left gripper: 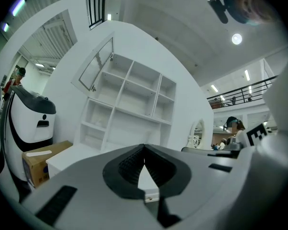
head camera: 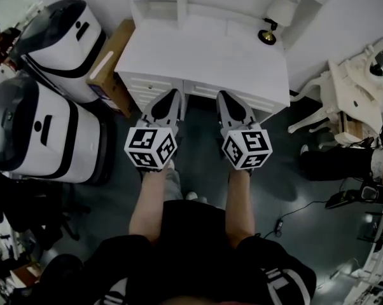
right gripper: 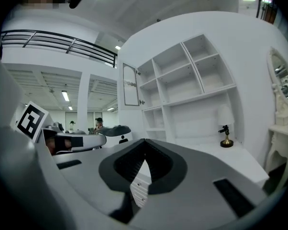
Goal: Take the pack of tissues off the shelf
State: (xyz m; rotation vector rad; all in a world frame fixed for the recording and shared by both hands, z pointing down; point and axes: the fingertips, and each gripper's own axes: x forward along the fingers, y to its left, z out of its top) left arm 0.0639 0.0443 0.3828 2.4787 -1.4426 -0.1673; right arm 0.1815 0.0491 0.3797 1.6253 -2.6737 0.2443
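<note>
I had left tongs [head camera: 172, 94] and right tongs [head camera: 224, 96] shut, empty, facing table [head camera: 204, 56] — lamp [head camera: 268, 35] on it, cardboard box [head camera: 107, 62] beside.

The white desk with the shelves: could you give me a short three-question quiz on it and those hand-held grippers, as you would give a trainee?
1. True or false: the left gripper has its jaws wide apart.
2. What stands on the desk near its right end, as the head view shows it?
A. a small lamp
B. a mug
C. a laptop
3. Name the brown thing beside the desk's left end in the head view.

Key
1. False: the jaws are together, with nothing between them.
2. A
3. A cardboard box.
</note>
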